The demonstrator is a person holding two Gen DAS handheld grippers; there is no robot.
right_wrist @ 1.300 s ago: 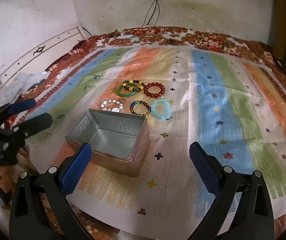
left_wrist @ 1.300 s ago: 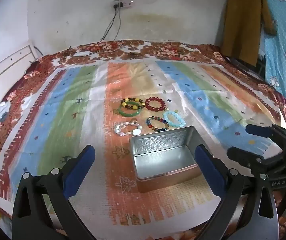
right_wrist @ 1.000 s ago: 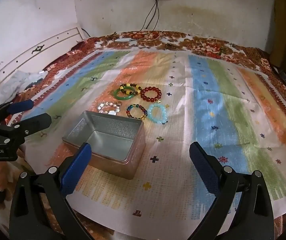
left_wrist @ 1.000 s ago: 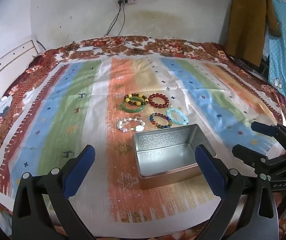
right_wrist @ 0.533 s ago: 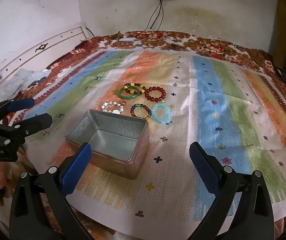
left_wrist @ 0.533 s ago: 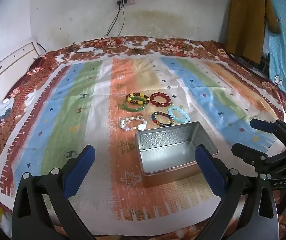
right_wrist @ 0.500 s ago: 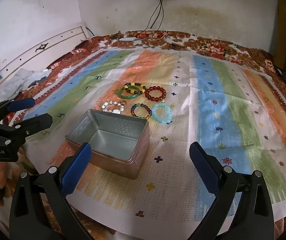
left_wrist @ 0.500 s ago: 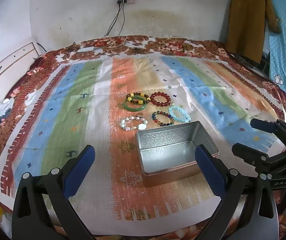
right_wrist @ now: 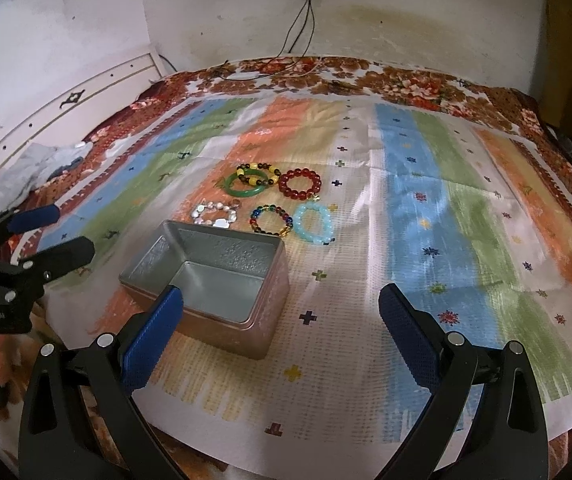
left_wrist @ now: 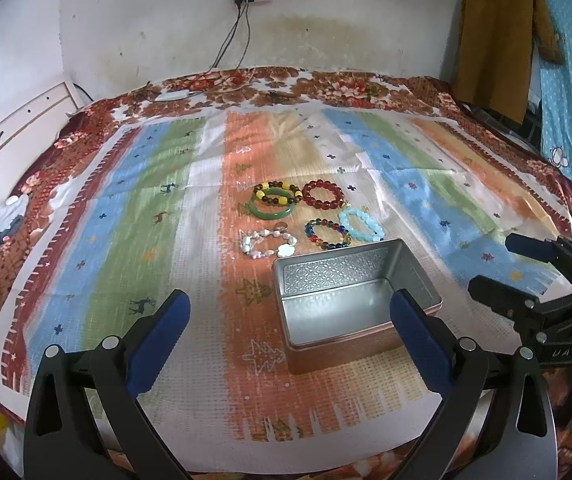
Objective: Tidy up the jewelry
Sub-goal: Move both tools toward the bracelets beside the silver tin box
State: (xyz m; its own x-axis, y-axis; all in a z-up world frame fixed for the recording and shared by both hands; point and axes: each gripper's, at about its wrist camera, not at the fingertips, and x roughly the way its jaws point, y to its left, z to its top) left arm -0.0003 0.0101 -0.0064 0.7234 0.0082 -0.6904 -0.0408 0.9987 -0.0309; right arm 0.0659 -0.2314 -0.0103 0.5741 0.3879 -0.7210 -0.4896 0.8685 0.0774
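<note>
An open, empty metal tin point(left_wrist: 355, 298) point(right_wrist: 210, 280) sits on the striped cloth. Beyond it lie several bracelets: a green bangle point(left_wrist: 270, 208) point(right_wrist: 246, 187) under a yellow-and-brown bead one point(left_wrist: 277, 194), a red bead one point(left_wrist: 322, 195) point(right_wrist: 299, 184), a multicoloured one point(left_wrist: 327, 234) point(right_wrist: 270, 220), a light blue one point(left_wrist: 361, 224) point(right_wrist: 313, 224) and a white pearl one point(left_wrist: 268, 243) point(right_wrist: 216, 213). My left gripper point(left_wrist: 286, 334) point(right_wrist: 52, 232) is open and empty, near the tin's front. My right gripper point(right_wrist: 280, 334) point(left_wrist: 493, 266) is open and empty, right of the tin.
The striped cloth point(left_wrist: 158, 216) covers a bed with a floral red sheet point(left_wrist: 325, 84). A white headboard point(right_wrist: 70, 104) stands at the left. Cables point(left_wrist: 230, 56) hang from a wall socket onto the bed's far edge. Clothes point(left_wrist: 497, 36) hang at the right.
Both views have shifted slightly, so the tin and bracelets sit a little differently in frame. Both grippers stay open and nothing on the cloth has moved.
</note>
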